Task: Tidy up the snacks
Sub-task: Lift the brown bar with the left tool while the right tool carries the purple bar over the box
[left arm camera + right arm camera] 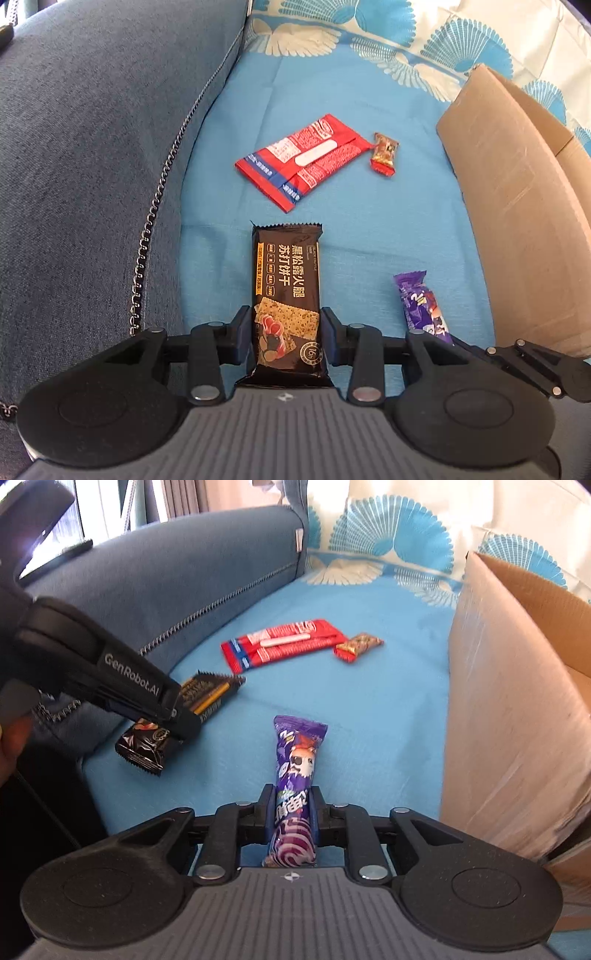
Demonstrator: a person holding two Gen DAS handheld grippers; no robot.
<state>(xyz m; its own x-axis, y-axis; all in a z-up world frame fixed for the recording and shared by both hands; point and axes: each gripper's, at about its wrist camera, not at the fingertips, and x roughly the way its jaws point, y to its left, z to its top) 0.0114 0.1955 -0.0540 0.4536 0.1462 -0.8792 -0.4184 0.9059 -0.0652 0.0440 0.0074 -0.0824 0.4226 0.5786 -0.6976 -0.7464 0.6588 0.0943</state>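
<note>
My left gripper (287, 325) is shut on a black cracker packet (286, 284), gripping its lower half just above the blue sofa cover. It shows from the side in the right wrist view (173, 716), with the packet (147, 746) sticking out of it. My right gripper (294, 805) is shut on a purple candy packet (295, 775), which also shows in the left wrist view (421, 306). A red snack packet (303, 160) (282, 644) and a small red-gold candy (384, 153) (358, 646) lie further ahead.
An open cardboard box (517, 206) (509, 709) stands at the right on the blue sofa cover (351, 229). A dark blue sofa cushion (92, 166) (184, 576) rises on the left. A patterned pillow (391, 535) lies behind.
</note>
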